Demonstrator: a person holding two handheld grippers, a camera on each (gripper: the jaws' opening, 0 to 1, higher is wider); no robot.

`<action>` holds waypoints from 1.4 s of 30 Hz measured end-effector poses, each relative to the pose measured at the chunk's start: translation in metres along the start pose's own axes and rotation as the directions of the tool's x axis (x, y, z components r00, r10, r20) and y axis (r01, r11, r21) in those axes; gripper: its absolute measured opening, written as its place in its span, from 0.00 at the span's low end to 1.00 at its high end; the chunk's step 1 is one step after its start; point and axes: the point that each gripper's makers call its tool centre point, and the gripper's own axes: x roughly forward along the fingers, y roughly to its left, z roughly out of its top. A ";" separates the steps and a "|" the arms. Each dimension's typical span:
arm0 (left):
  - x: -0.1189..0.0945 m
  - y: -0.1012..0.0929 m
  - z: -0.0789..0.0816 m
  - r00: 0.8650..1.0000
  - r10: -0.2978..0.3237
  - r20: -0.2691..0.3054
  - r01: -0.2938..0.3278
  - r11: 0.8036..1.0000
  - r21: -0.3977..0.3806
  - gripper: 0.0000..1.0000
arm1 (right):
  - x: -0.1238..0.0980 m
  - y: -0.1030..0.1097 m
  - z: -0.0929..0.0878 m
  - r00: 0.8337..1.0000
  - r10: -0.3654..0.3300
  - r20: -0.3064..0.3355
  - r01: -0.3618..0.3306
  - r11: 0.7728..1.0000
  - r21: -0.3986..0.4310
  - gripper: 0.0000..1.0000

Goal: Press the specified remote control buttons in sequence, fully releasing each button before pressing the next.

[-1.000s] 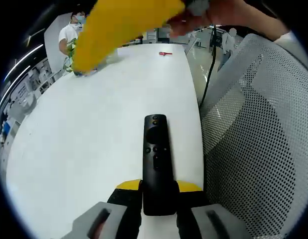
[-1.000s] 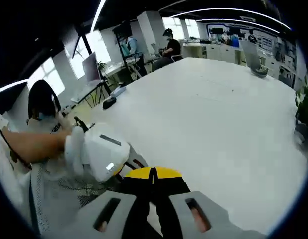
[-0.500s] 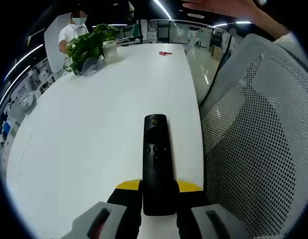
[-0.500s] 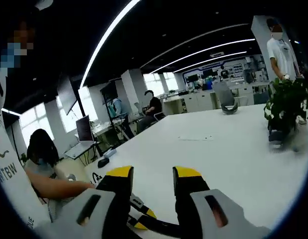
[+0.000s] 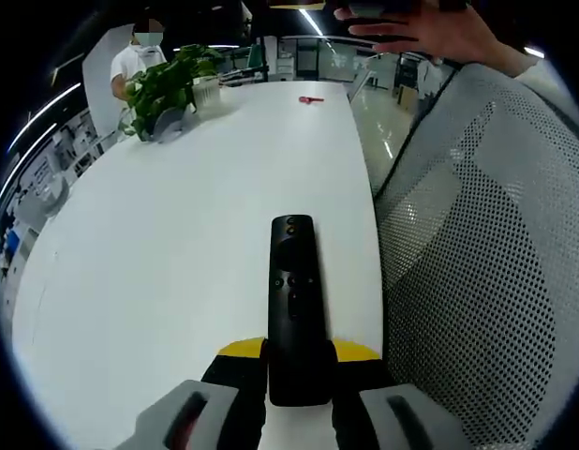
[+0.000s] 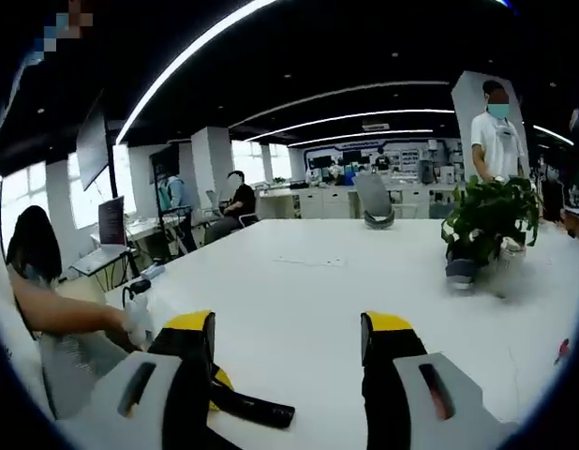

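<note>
White table (image 5: 177,216), potted plant (image 5: 168,89), red item (image 5: 311,99)

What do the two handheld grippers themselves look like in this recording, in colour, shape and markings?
The left gripper has two black jaws with yellow tips rising from light grey blocks, each block with a dark slot. The right gripper is built alike: black jaws, yellow caps, grey slotted blocks. No cables or printed markings can be made out on either.

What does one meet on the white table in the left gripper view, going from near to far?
Left gripper, shut on the black slim remote control → green leafy potted plant on the long white table → small red object near the far end.
</note>
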 end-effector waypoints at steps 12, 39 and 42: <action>0.000 0.000 0.000 1.000 0.003 -0.004 -0.003 1.000 -0.002 0.25 | -0.006 -0.013 -0.007 0.995 -0.097 -0.005 0.097 0.995 -0.008 0.66; -0.001 0.002 0.000 0.997 -0.015 -0.079 0.016 1.000 0.008 0.23 | -0.006 -0.031 -0.022 0.983 -0.169 -0.071 0.171 0.985 0.023 1.00; -0.003 0.007 -0.001 0.996 -0.018 -0.087 0.019 1.000 0.015 0.23 | -0.006 -0.029 -0.023 0.983 -0.164 -0.077 0.166 0.986 0.020 0.99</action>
